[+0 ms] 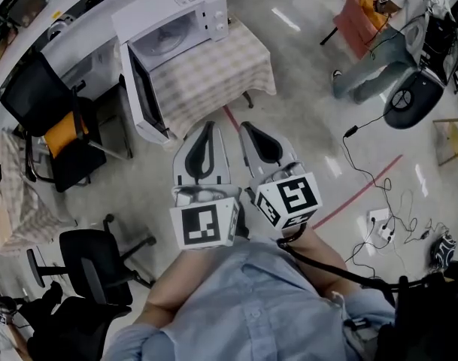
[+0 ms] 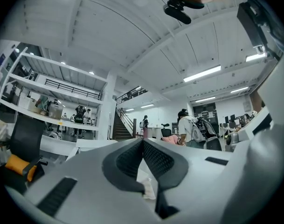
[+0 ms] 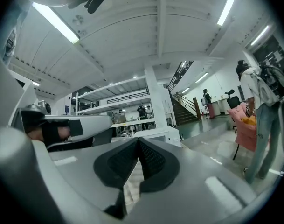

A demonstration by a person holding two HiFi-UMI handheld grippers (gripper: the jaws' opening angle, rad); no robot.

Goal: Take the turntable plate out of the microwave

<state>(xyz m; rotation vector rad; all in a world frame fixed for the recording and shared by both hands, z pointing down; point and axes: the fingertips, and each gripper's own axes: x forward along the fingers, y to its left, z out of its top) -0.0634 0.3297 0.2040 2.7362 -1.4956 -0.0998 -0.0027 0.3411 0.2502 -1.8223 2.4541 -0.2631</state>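
Note:
A white microwave stands on a table with a checked cloth, and its door hangs open toward me. Its cavity is lit; I cannot make out the turntable plate inside. Both grippers are held side by side in front of my chest, short of the table and pointing at it. The left gripper is shut with nothing between its jaws, and its pads meet. The right gripper is likewise shut and empty. Beyond its jaws the microwave shows as a white box.
Black office chairs stand left of the table, one with an orange cushion. Cables and a power strip lie on the floor at right, past a red tape line. A person stands at the top right by a pink chair.

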